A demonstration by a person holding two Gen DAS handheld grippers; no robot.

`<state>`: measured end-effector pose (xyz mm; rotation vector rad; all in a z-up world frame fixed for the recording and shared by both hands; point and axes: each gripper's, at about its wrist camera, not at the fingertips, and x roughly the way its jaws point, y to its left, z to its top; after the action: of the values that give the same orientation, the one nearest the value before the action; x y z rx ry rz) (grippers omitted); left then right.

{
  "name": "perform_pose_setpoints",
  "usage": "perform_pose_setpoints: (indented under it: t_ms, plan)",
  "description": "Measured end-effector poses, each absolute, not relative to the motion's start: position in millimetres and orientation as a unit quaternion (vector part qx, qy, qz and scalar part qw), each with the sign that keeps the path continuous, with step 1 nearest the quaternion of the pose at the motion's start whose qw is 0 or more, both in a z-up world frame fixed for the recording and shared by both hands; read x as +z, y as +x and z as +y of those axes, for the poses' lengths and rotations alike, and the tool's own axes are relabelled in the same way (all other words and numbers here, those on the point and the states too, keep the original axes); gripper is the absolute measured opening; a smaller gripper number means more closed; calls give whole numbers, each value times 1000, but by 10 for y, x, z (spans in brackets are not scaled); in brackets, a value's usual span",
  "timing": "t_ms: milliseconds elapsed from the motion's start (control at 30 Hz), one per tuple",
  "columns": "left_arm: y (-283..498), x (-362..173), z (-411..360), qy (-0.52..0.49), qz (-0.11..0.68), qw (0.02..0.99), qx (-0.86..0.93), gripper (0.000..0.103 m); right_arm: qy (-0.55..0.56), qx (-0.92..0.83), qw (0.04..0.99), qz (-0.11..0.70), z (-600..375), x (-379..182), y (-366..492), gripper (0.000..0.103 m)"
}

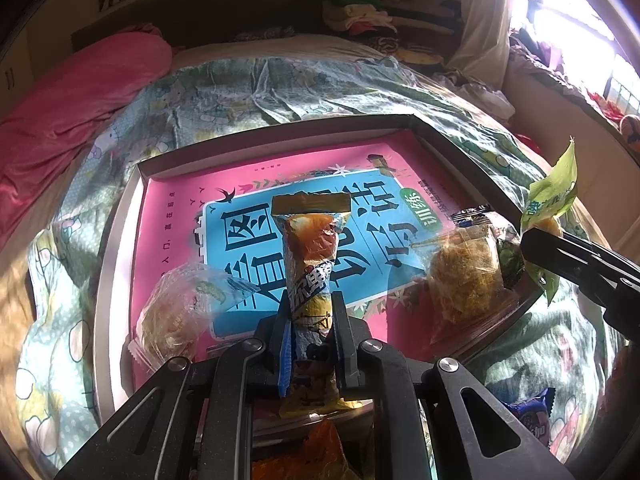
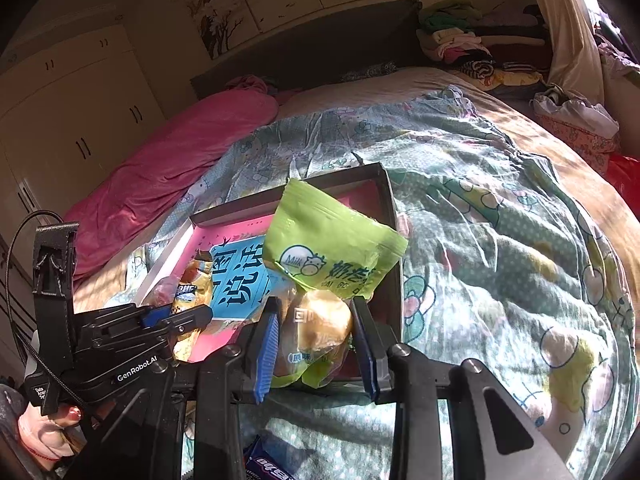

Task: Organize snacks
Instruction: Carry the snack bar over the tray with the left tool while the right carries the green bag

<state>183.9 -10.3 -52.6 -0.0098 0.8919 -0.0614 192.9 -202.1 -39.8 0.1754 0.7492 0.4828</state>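
pinching a long orange-and-blue snack stick (image 1: 309, 280) upright, the left gripper (image 1: 310, 312) hovers over the box (image 1: 280, 136) on the bed; right gripper (image 2: 314, 332) clamps a green bread packet (image 2: 328, 240) at the box's corner.

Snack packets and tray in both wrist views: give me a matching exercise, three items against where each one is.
Items:
1. long orange packet
2. green milk-bun packet
3. clear floss-bun packet

Places:
A. lying in the tray on the pink book
B. clamped in the left gripper
C. clamped in the right gripper

Pairs: 1-B, 2-C, 3-A
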Motion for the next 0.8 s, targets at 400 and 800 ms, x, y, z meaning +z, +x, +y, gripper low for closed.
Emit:
perform_pose_setpoints:
  t_ms: [400, 800]
  plan:
    - [1835, -535, -89, -4, 434, 901, -27, 17, 107, 213, 898, 371, -2126, -461, 1980, 36]
    - [1835, -532, -89, -4, 434, 901, -27, 17, 100, 226, 891, 380, -2033, -497, 1963, 36]
